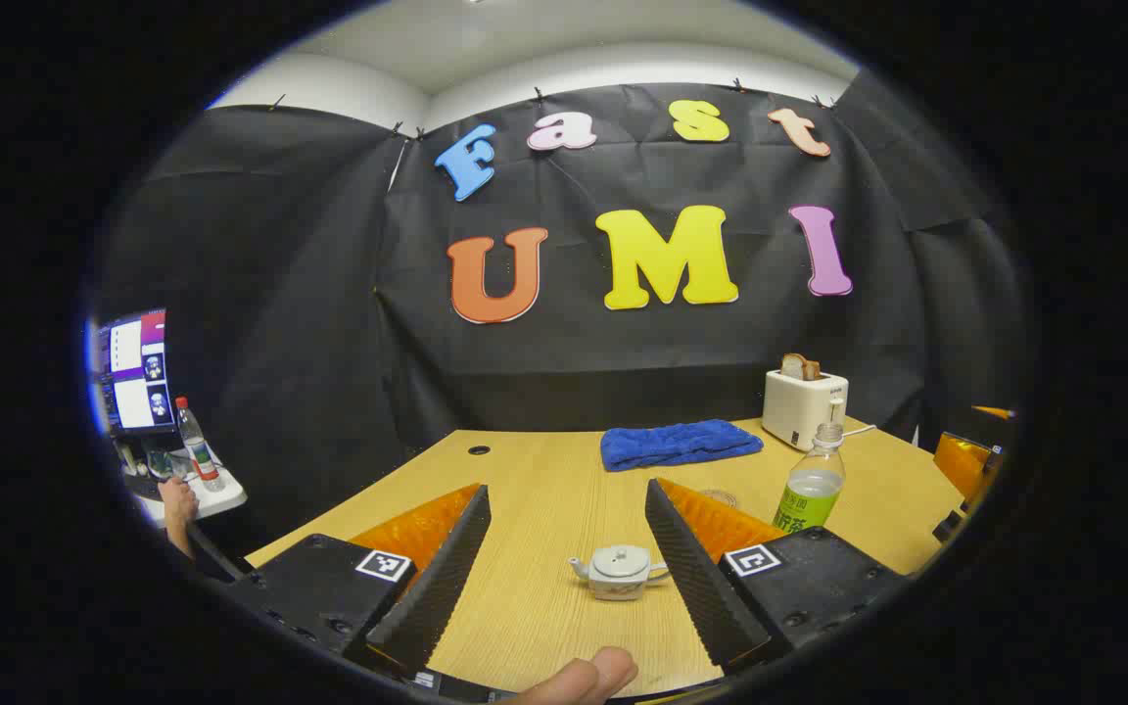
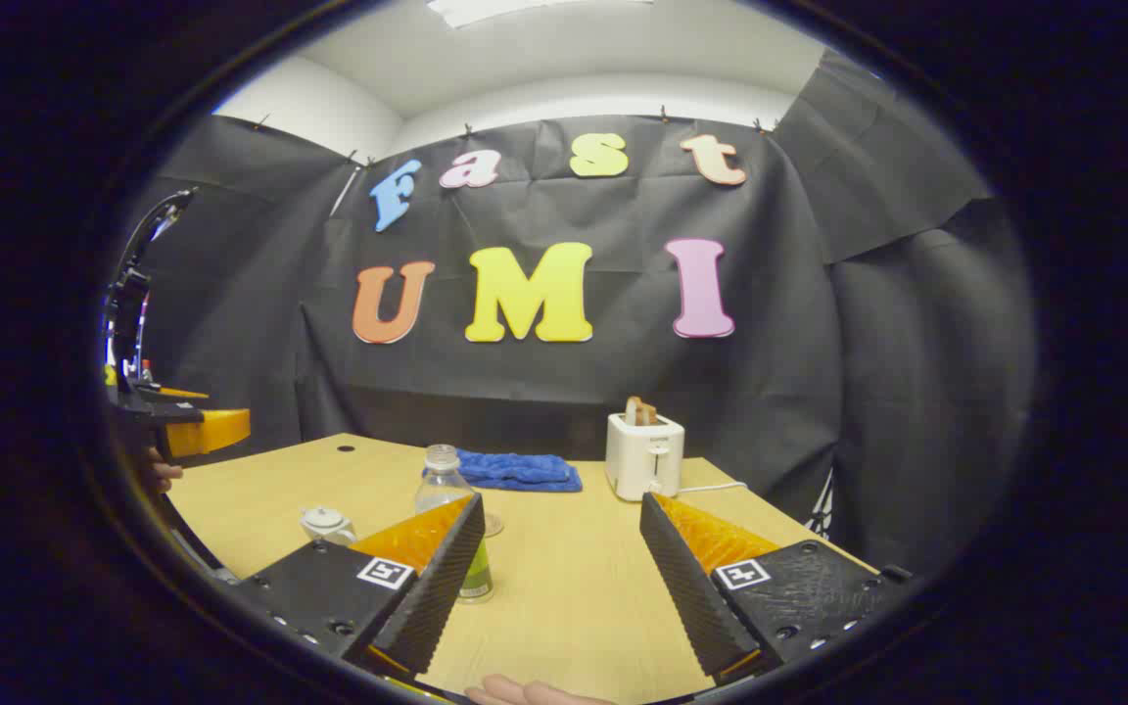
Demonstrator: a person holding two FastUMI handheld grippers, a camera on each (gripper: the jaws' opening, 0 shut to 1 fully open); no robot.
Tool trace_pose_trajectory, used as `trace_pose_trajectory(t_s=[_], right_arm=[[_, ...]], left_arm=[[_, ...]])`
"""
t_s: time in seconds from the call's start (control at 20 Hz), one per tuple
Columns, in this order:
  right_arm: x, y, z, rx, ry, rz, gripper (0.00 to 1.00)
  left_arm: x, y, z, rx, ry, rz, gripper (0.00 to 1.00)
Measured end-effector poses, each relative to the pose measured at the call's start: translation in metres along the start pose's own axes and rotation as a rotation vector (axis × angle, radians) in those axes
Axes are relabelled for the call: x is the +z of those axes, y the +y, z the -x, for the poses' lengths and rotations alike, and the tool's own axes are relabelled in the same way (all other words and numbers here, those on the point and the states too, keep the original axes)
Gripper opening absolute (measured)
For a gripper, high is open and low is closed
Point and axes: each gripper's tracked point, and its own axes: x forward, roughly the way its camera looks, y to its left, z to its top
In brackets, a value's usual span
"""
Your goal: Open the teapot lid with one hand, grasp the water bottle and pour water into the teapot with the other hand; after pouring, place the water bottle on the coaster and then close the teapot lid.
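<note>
A small pale teapot (image 1: 620,570) with its lid on stands on the wooden table (image 1: 544,480), between and just beyond the fingers of my open left gripper (image 1: 566,490). To its right stands a clear water bottle (image 1: 812,480) with a green label. A round coaster (image 1: 718,497) peeks out behind my left gripper's right finger. In the right gripper view the bottle (image 2: 444,480) stands partly behind the left finger of my open right gripper (image 2: 560,501), with the teapot (image 2: 327,524) farther left. Neither gripper holds anything.
A blue towel (image 1: 680,443) lies folded at the table's back, beside a white toaster (image 1: 804,406) with bread in it. The other gripper (image 2: 202,429) hovers at the table's left edge. A side table left of the booth carries a monitor and another bottle (image 1: 197,446).
</note>
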Motion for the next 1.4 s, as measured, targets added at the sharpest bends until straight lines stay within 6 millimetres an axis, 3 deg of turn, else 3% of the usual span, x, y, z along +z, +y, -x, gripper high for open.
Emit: trace_pose_trajectory(t_s=[0.1, 0.2, 0.45, 0.85, 1.05, 1.3, 1.4], right_arm=[[0.009, 0.002, -0.002, 0.025, -0.026, 0.008, 0.96], [0.007, -0.014, -0.003, -0.019, -0.034, 0.021, 0.95], [0.01, -0.012, -0.004, -0.027, -0.056, 0.013, 0.95], [-0.004, -0.005, -0.011, -0.017, -0.039, 0.032, 0.95], [-0.012, -0.003, -0.016, -0.017, -0.023, 0.051, 0.95], [-0.019, -0.006, -0.023, -0.036, -0.014, 0.072, 0.95], [-0.025, -0.004, -0.025, -0.031, 0.0, 0.067, 0.95]], left_arm=[[-0.003, -0.003, 0.001, -0.016, 0.008, 0.034, 1.0], [-0.003, 0.003, -0.002, 0.004, 0.012, 0.032, 1.0], [-0.017, 0.001, -0.009, -0.008, 0.062, 0.073, 1.0], [-0.014, -0.007, -0.022, -0.05, 0.007, 0.082, 1.0], [-0.029, -0.004, -0.04, -0.035, 0.003, 0.048, 1.0], [-0.059, -0.02, -0.074, -0.105, -0.007, 0.071, 1.0], [-0.081, -0.031, -0.085, -0.133, 0.025, 0.059, 1.0]])
